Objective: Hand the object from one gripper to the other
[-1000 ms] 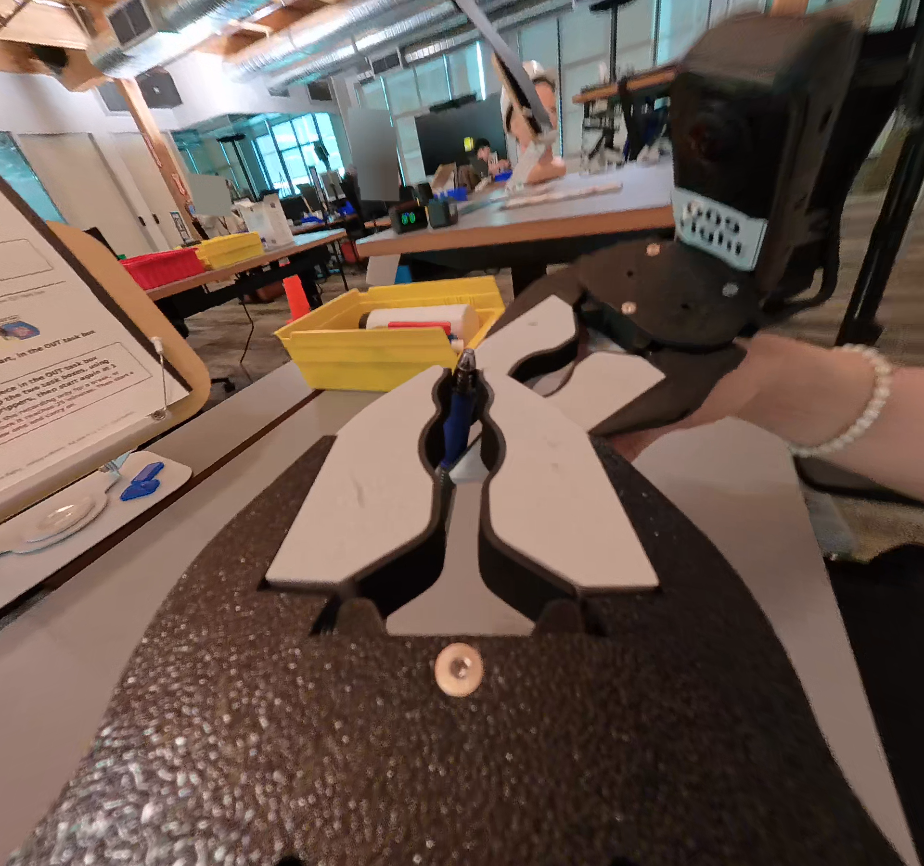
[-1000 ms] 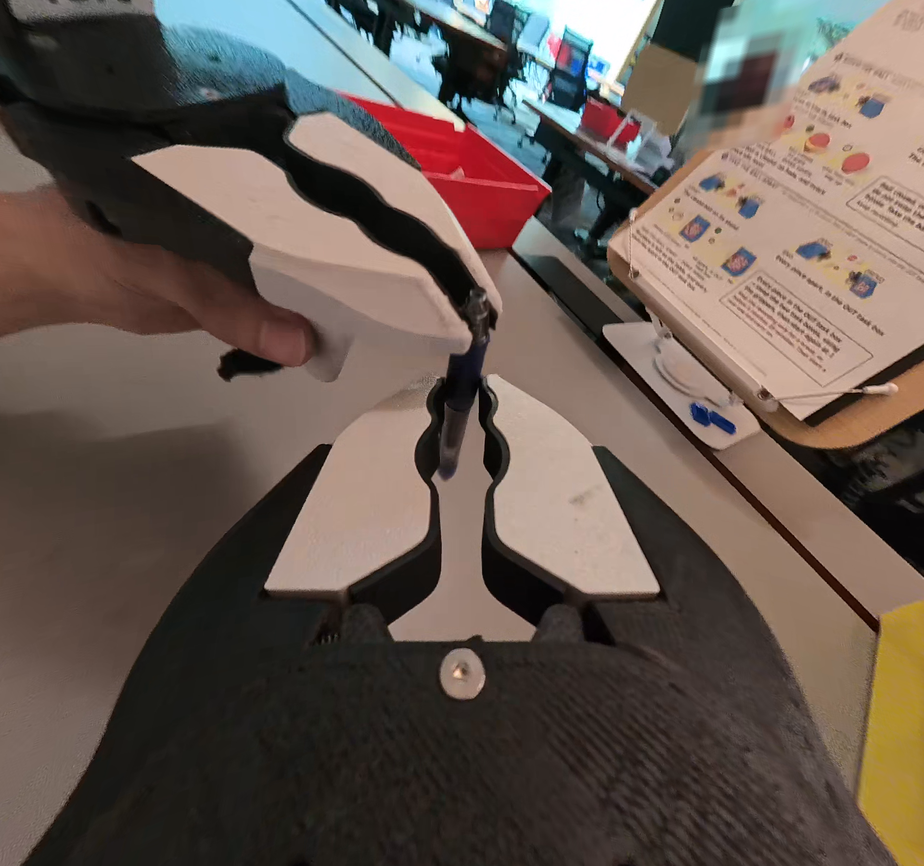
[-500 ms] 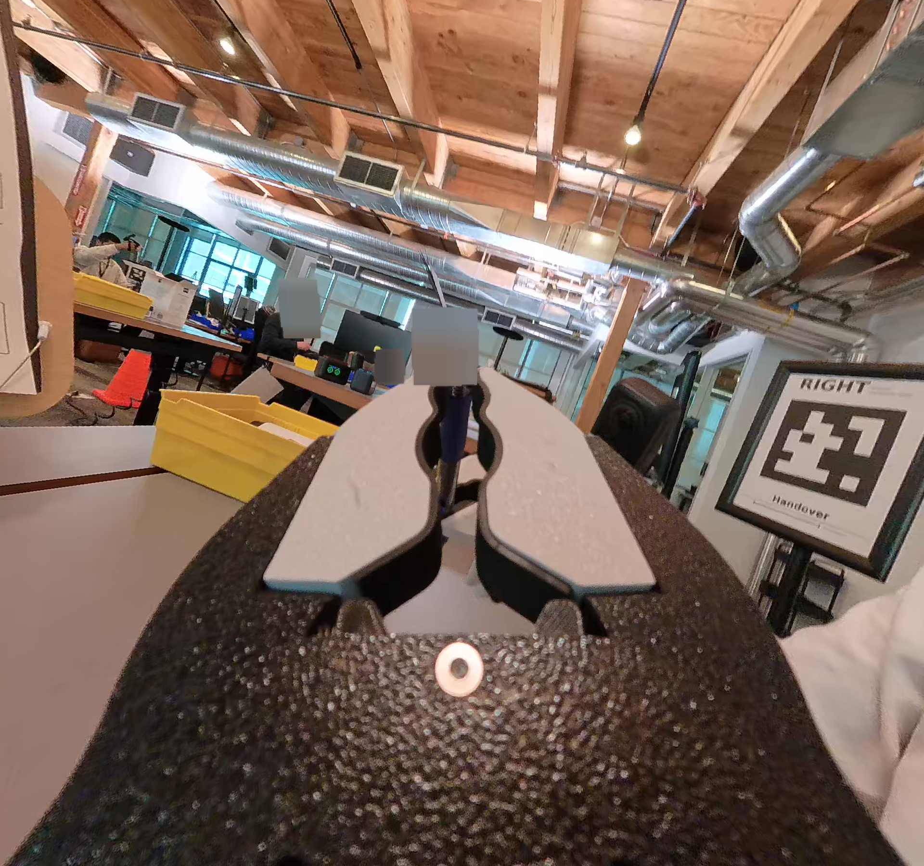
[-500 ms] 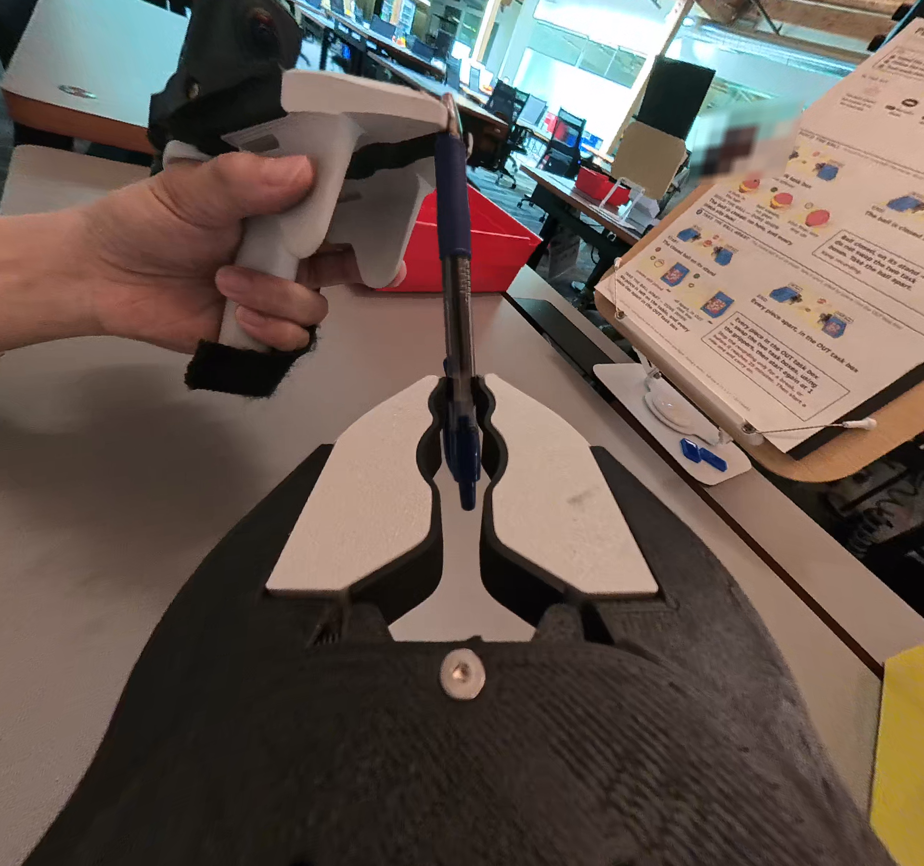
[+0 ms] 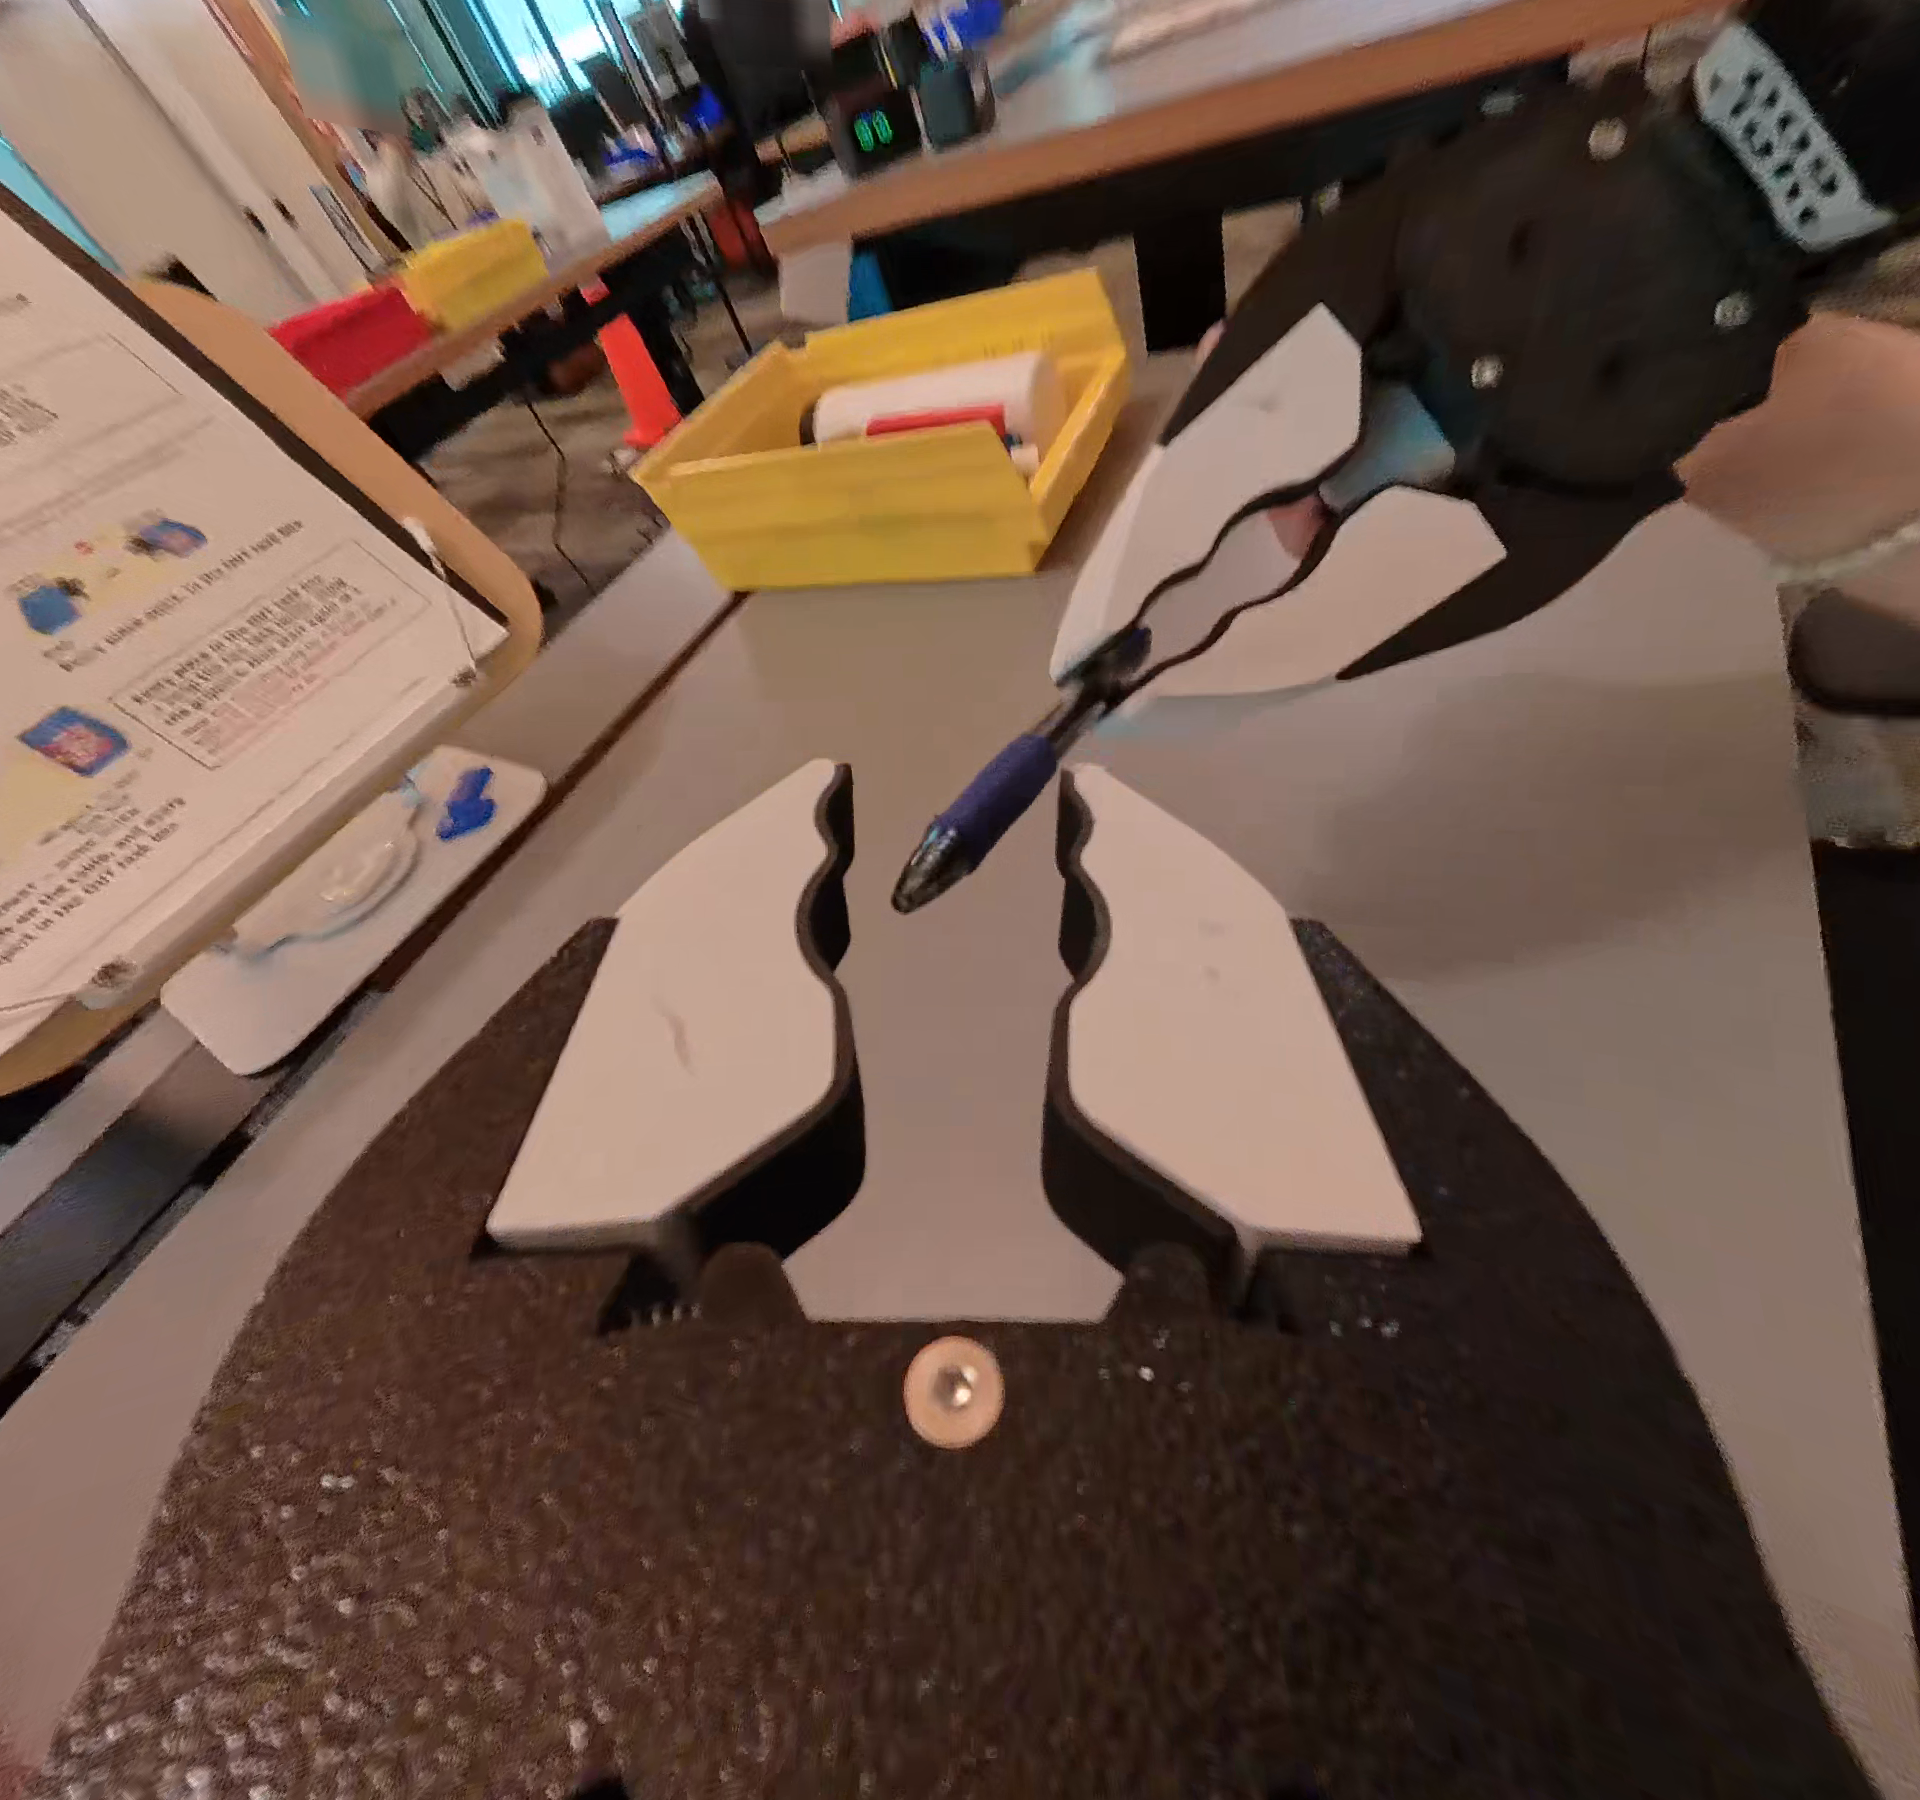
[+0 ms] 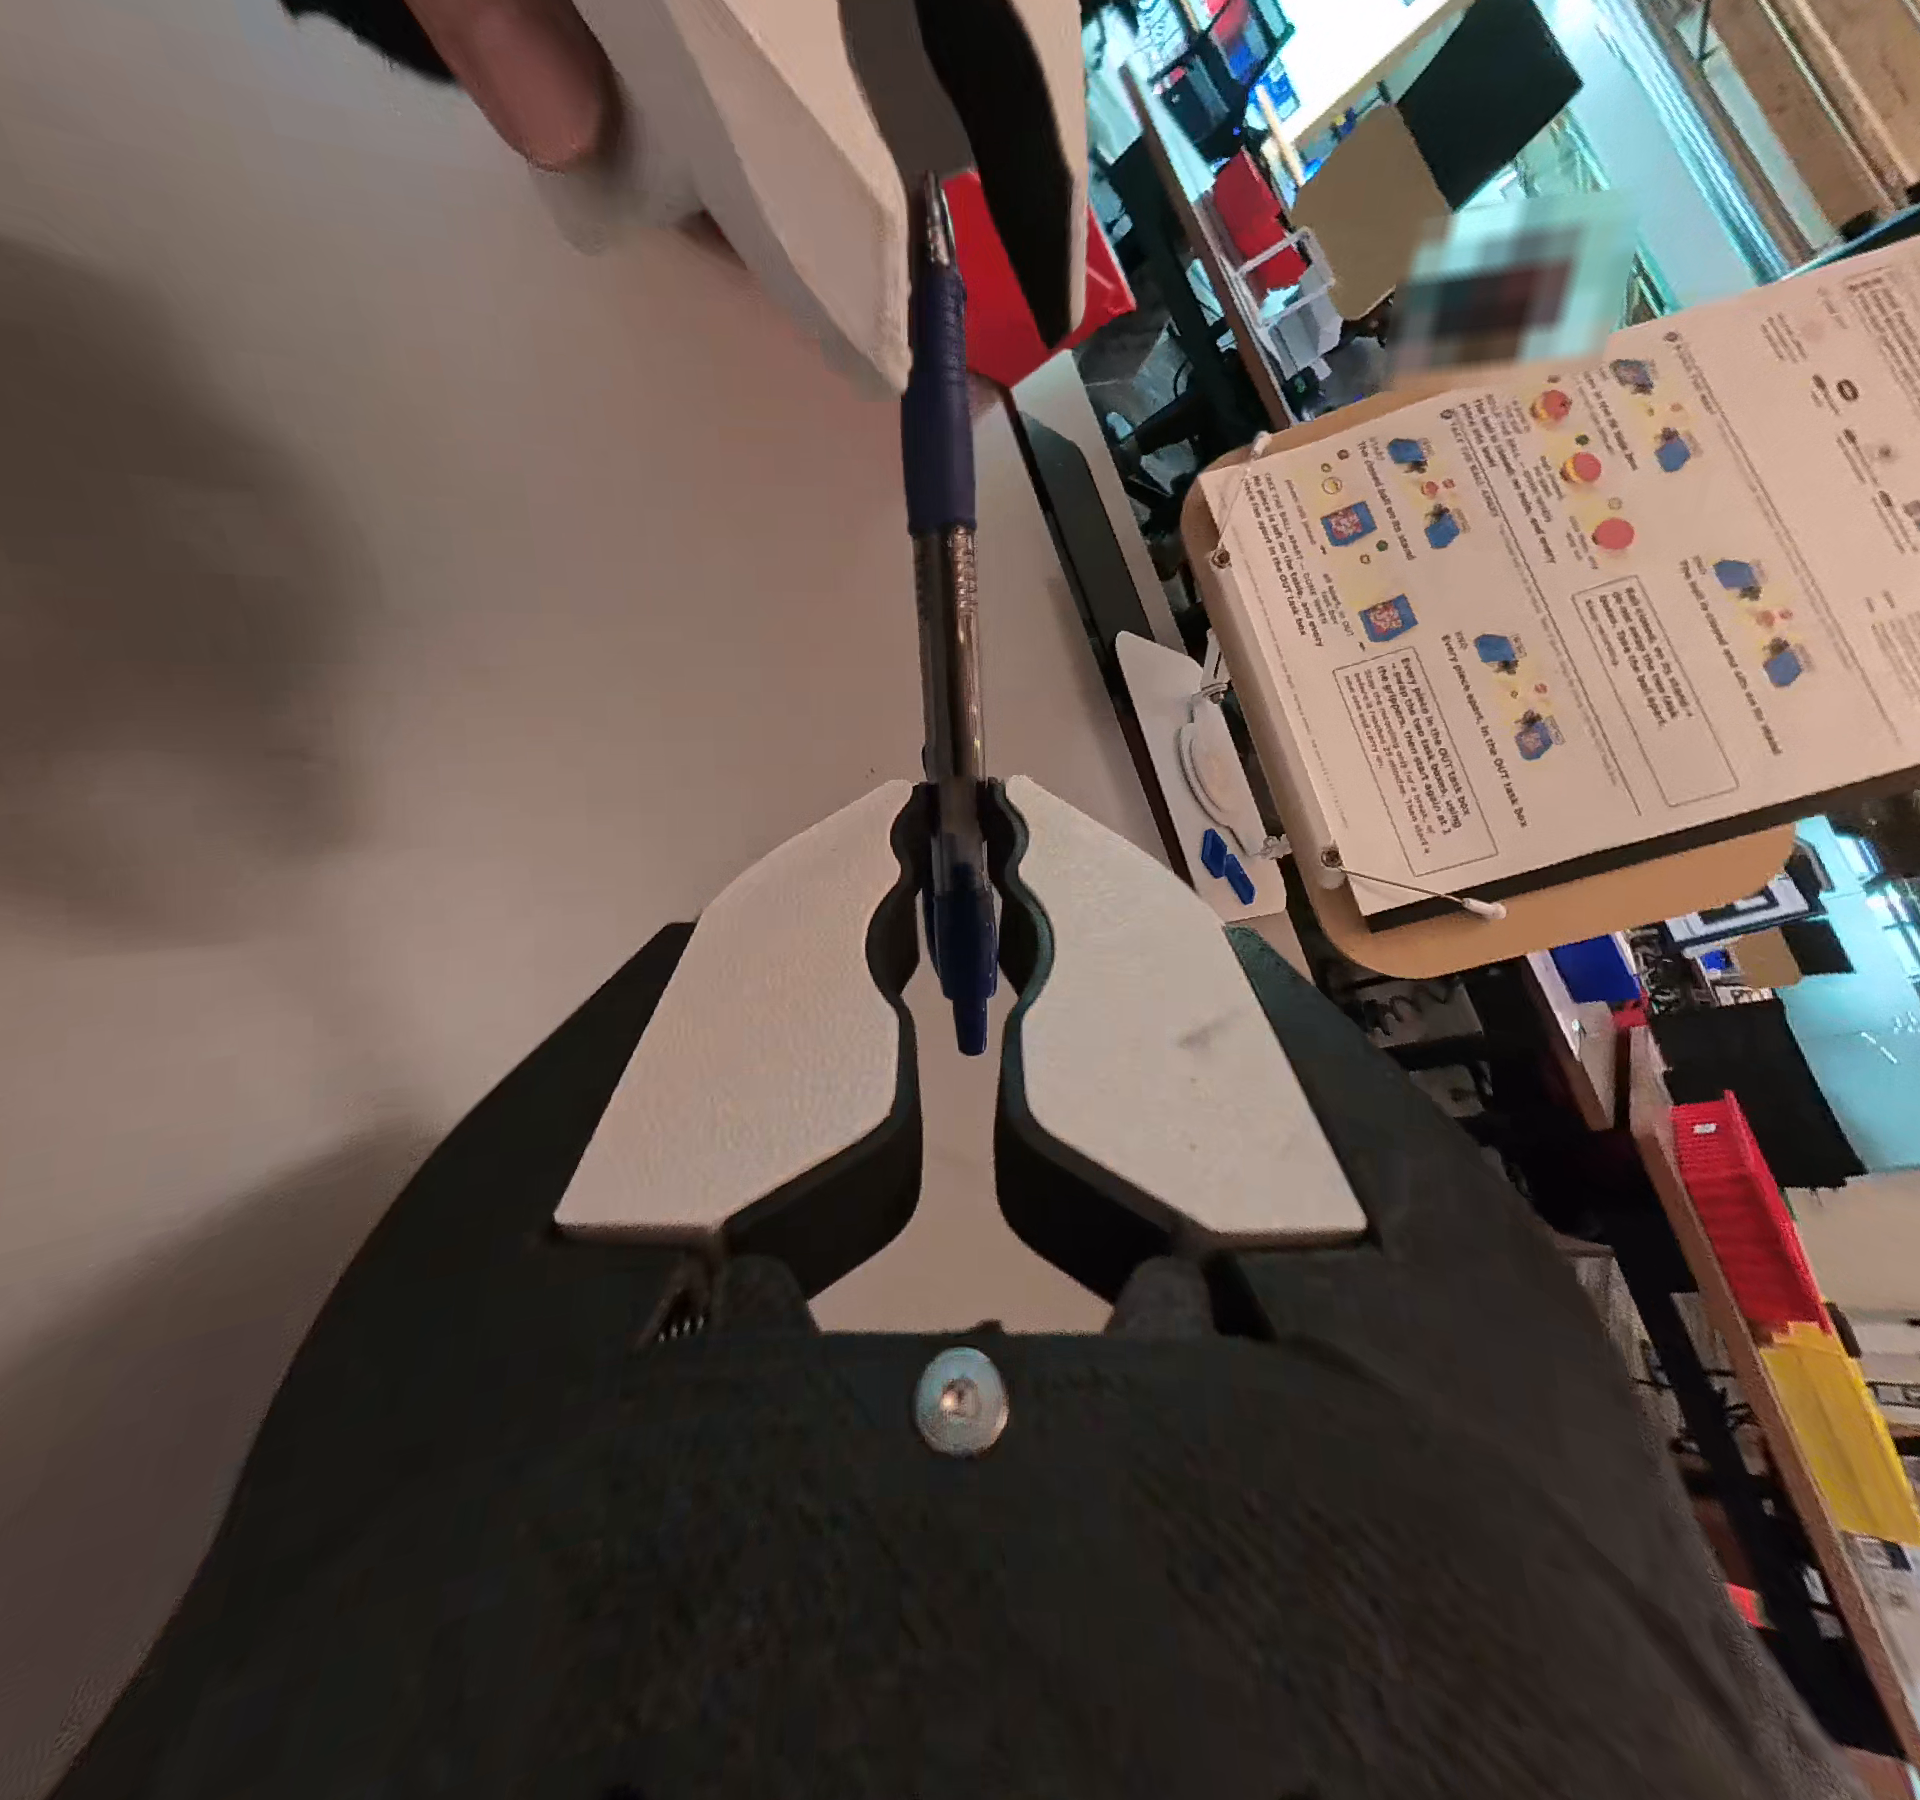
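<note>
A blue pen (image 6: 940,462) with a clear barrel is clamped at its clicker end in my right gripper (image 6: 961,794), which is shut on it. The pen's tip end reaches up between the fingers of my left gripper (image 6: 971,348), which stand apart around it. In the left wrist view my left gripper (image 5: 951,784) is open and empty above the grey table (image 5: 1455,919). The pen (image 5: 997,794) points at its gap from the right gripper (image 5: 1117,670), held in a hand at the upper right.
A yellow bin (image 5: 883,503) with a white and red object stands at the table's far edge. An instruction board on a stand (image 5: 156,607) is at the left, also in the right wrist view (image 6: 1558,607). A red bin (image 6: 1039,296) lies behind the left gripper. One gripper's finger ends stand about 7 centimetres off the other's.
My left gripper has opened and let go of the pen, and its view has swung down from the ceiling to the table. My right gripper stays shut on the pen.
</note>
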Available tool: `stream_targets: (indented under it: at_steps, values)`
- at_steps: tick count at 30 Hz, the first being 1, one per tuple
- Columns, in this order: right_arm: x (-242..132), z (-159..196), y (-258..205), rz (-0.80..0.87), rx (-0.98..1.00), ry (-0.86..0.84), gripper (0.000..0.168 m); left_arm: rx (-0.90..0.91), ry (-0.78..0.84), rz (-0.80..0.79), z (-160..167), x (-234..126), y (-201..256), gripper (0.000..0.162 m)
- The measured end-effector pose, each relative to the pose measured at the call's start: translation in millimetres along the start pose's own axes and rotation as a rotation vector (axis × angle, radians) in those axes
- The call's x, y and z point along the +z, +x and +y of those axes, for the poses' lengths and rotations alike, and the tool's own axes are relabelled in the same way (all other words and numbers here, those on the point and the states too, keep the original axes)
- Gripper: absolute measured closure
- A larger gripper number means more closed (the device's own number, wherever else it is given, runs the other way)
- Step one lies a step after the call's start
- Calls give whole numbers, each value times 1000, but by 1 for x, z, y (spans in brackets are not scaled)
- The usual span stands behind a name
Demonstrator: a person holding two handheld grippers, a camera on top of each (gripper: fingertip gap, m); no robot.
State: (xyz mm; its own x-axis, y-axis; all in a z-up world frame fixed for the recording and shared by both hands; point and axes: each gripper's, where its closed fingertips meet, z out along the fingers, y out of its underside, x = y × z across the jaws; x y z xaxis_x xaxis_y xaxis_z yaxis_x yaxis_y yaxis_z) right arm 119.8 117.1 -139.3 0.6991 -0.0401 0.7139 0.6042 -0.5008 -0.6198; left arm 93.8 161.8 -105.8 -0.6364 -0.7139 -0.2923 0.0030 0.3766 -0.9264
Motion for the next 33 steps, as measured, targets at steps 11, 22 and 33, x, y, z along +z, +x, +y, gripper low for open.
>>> stream_targets:
  at_steps: [11, 22, 33]
  values:
    - [0, 5, 0, -23, 69, 29, 153, -57, -51, 191, 21, 10, 21, 152]
    - [-30, -21, 66, -83, 1140, 697, 115, -505, 515, 255, -17, -2, -11, 152]
    - [-37, -38, 63, -143, 1160, 828, 153, -584, 578, 384, -17, 21, 19, 152]
